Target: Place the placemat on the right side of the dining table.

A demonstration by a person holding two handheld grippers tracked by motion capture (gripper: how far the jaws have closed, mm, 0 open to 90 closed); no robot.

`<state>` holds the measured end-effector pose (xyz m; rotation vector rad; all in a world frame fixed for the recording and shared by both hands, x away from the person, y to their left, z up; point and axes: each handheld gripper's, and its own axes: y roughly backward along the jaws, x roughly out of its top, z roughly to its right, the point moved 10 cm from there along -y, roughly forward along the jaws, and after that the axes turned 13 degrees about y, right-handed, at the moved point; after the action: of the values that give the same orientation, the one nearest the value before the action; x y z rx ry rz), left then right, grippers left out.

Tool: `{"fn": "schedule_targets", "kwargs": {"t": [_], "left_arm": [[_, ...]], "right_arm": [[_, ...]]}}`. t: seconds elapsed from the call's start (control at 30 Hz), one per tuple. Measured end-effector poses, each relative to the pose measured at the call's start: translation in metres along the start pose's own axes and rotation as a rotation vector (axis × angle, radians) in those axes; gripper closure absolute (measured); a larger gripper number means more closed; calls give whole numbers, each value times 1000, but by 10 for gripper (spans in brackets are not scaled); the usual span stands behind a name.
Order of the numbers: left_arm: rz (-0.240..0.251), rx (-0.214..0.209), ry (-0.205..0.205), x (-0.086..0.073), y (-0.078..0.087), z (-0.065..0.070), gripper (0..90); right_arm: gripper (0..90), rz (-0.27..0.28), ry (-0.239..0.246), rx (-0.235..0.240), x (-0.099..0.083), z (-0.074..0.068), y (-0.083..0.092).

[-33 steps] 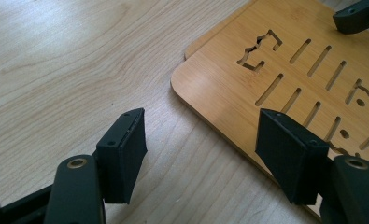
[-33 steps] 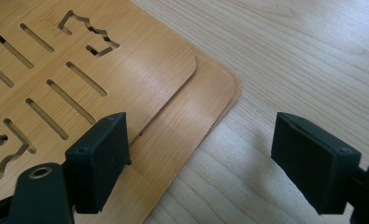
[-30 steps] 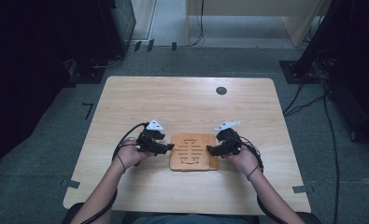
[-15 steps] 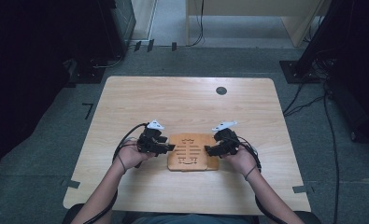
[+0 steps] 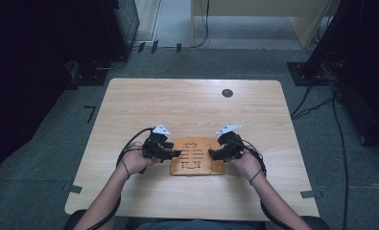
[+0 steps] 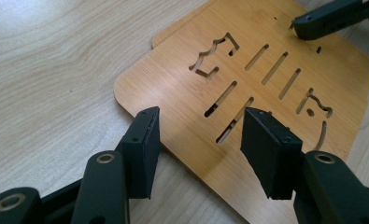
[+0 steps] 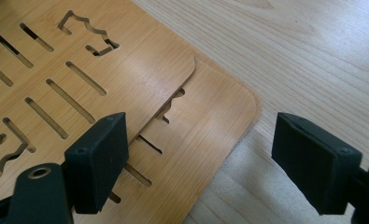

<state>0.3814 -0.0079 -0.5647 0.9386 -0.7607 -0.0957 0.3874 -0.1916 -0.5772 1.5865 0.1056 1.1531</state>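
Boards of slotted bamboo lie stacked flat on the desk (image 5: 187, 105), close to the person's edge and directly between the two hands. The top board (image 6: 163, 88) sits shifted toward the left hand, so a strip of the lower board (image 7: 219, 107) shows bare on the right-hand side.

The left tool (image 6: 198, 114) comes at the stack from its left edge. Its jaws have just been closing and now stand as narrow as they go, with the top board's edge between them. One pad sits against that edge where it meets the desk, and the other rests on the board's upper face beside a slot. It looks clamped on the top board, though how firm the bite is I cannot tell.

The right tool (image 7: 198, 123) stands with its jaws wide apart and holds nothing. One pad hovers over the step where the top board ends. The other hangs over bare desk just past the lower board's rounded corner, so the exposed strip lies in the gap between them.

The relation that matters for the coming move is this offset. Each tool faces its own board across the stack's short span, the left nearer the upper one and the right nearer the lower. Separating them probably calls for the right tool to close on that strip first.
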Motion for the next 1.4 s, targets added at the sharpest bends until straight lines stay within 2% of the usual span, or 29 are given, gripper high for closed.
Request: {"fn": "schedule_targets", "kwargs": {"t": [0.2, 0.47, 0.73, 1.0, 1.27, 1.4], "left_arm": [[-1, -4, -15, -1, 2, 2, 463], [8, -8, -49, -3, 0, 6, 453], [-4, 2, -71, -5, -1, 5, 449], [-23, 5, -60, -8, -4, 3, 439], [-18, -3, -50, -8, -5, 4, 434], [-17, -2, -56, -8, -5, 3, 434]], "right_arm": [[193, 12, -18, 5, 3, 3, 6], [191, 27, 23, -4, 6, 0, 7], [165, 21, -11, 23, 10, -6, 7], [159, 39, -16, 48, 18, -13, 11], [145, 23, -28, 82, 23, -25, 11], [146, -9, -7, 93, 22, -31, 7]]}}
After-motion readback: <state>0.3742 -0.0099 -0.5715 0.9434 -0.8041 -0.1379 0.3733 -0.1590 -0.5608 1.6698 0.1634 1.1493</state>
